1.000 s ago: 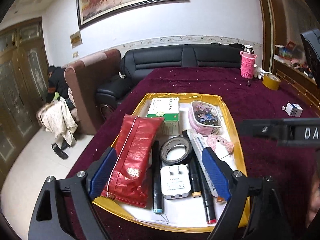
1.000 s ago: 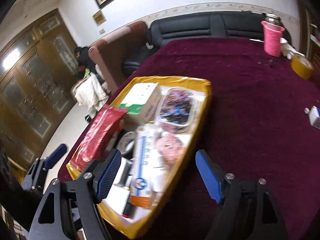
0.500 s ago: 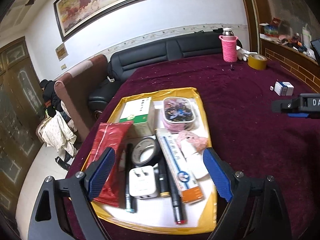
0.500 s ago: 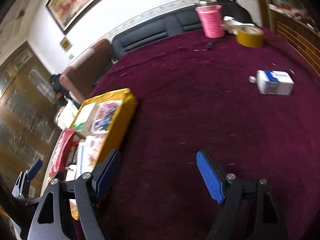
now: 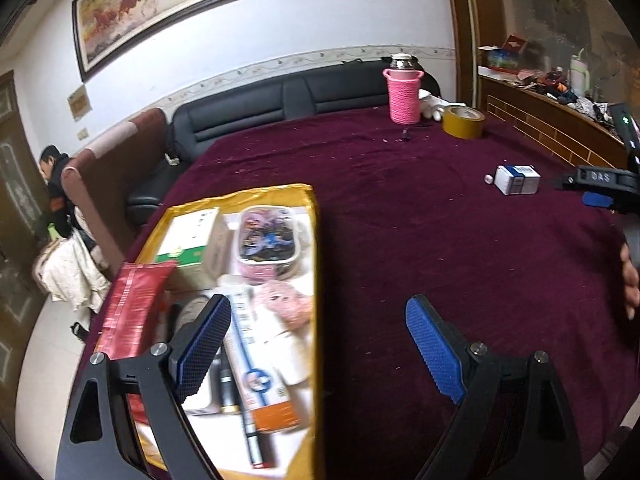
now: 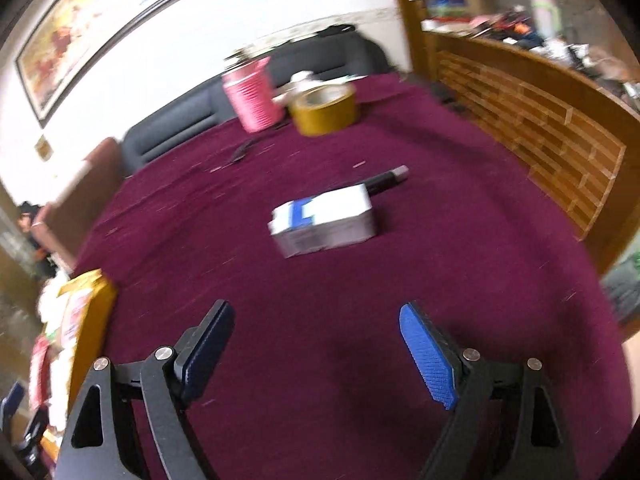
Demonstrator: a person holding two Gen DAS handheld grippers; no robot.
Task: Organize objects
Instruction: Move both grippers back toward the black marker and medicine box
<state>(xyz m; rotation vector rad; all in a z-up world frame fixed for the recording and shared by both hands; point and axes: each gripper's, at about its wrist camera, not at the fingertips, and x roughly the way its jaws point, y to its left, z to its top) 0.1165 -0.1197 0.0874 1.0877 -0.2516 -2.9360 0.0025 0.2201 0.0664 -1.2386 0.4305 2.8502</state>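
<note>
From where I stand, the step in hand looks like a reach for a stray item. The right gripper [image 6: 316, 344] points across the maroon surface [image 6: 360, 280] at a small white and blue box [image 6: 325, 222], which lies alone out on the cloth, well apart from the tray. Its jaws are spread wide and hold nothing, and the box is ahead of them, not yet between the pads. A dark pen-like stick [image 6: 386, 179] lies just behind the box, close enough that I cannot tell whether the two touch.

The left gripper [image 5: 318, 350] hangs over the near right edge of the yellow tray [image 5: 316, 264], jaws also wide apart and empty. The tray is already crowded: a red packet [image 5: 132, 312], a green and white carton [image 5: 192, 240], a clear lidded tub [image 5: 268, 240], a long tube [image 5: 256, 364] and some pens. From this side the same box [image 5: 516, 179] shows far off to the right, with the right gripper [image 5: 600, 196] just beside it.

Further back stand a pink knitted holder [image 6: 252, 96] and a roll of yellow tape [image 6: 324, 110].

My guess is the box belongs in the tray. The next move calls for bringing the right jaws forward and down to straddle the box across its narrow sides, then closing without catching the stick behind it. Room in the tray is scarce, so a free spot will need choosing
</note>
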